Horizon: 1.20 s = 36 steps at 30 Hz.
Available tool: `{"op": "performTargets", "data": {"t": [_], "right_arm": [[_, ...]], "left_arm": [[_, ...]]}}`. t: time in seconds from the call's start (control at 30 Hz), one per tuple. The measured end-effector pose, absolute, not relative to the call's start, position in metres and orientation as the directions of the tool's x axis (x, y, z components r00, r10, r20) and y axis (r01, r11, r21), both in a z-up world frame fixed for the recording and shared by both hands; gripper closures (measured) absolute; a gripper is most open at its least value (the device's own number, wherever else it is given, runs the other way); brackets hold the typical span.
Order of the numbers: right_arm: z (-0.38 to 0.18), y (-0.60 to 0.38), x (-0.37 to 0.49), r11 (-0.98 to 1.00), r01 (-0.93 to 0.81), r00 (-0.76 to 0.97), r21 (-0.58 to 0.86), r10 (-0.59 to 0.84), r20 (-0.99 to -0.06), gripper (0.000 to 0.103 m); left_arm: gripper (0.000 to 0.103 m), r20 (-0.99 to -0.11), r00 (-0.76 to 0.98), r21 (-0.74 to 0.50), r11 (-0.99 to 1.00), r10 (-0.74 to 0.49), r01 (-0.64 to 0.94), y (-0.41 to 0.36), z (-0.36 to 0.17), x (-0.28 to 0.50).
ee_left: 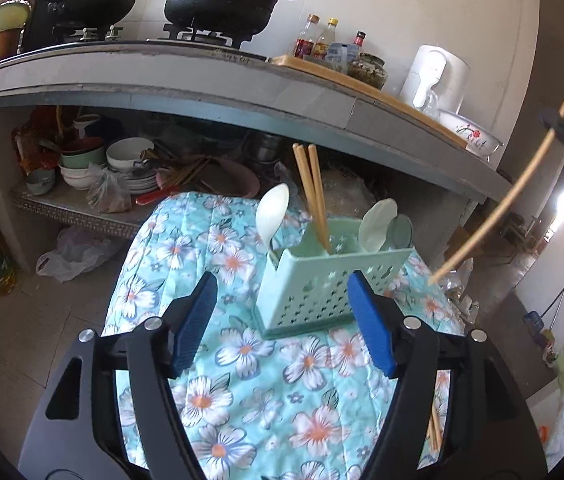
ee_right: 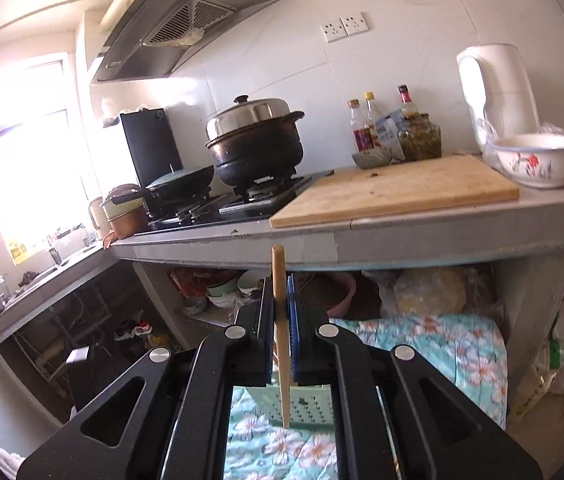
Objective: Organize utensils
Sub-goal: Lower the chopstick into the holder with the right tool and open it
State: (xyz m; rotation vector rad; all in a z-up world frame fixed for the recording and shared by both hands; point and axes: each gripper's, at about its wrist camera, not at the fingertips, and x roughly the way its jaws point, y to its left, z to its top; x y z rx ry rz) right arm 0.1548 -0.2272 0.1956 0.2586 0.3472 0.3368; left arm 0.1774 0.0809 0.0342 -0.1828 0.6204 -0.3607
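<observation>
My right tool (ee_right: 282,312) pinches one chopstick (ee_right: 282,344) high above the caddy (ee_left: 329,280), left tool (ee_left: 282,312) spread empty; chopstick may miss its slot or tip the caddy.

No legible text or labels

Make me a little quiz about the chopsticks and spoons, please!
1. True or false: the left gripper is holding a spoon.
2. How many chopsticks stand in the green utensil caddy?
3. What does the right gripper hold? A) a spoon B) a chopstick C) nothing

Key: 1. False, its jaws are open and empty. 2. Two. 3. B.
</observation>
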Motion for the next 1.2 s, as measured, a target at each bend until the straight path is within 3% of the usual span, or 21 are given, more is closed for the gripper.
{"op": "performTargets", "data": {"t": [0.3, 0.8, 0.9, 0.97, 1.03, 1.2], "right_arm": [[0.203, -0.165, 0.221, 0.95, -0.3, 0.905, 0.084, 0.312, -0.289, 0.096], [0.108, -0.091, 0.268, 0.906, -0.341, 0.846, -0.252, 0.179, -0.502, 0.096], [0.097, -0.086, 0.265, 0.894, -0.361, 0.824, -0.264, 0.174, -0.54, 0.088], [0.097, -0.088, 0.261, 0.898, -0.361, 0.822, -0.251, 0.179, -0.541, 0.072], [0.1, -0.093, 0.257, 0.905, -0.361, 0.822, -0.224, 0.195, -0.535, 0.065], [0.114, -0.119, 0.242, 0.932, -0.348, 0.817, -0.106, 0.245, -0.521, 0.063]], "left_arm": [[0.036, -0.598, 0.726, -0.253, 0.939, -0.341, 0.232, 0.102, -0.002, 0.159], [0.036, -0.618, 0.715, -0.275, 0.942, -0.328, 0.194, 0.12, -0.015, 0.167], [0.036, -0.622, 0.71, -0.275, 0.941, -0.331, 0.198, 0.119, -0.017, 0.168], [0.036, -0.625, 0.706, -0.276, 0.94, -0.334, 0.2, 0.117, -0.018, 0.168], [0.036, -0.626, 0.704, -0.277, 0.939, -0.337, 0.204, 0.115, -0.018, 0.168], [0.036, -0.629, 0.697, -0.278, 0.936, -0.346, 0.214, 0.11, -0.018, 0.167]]}}
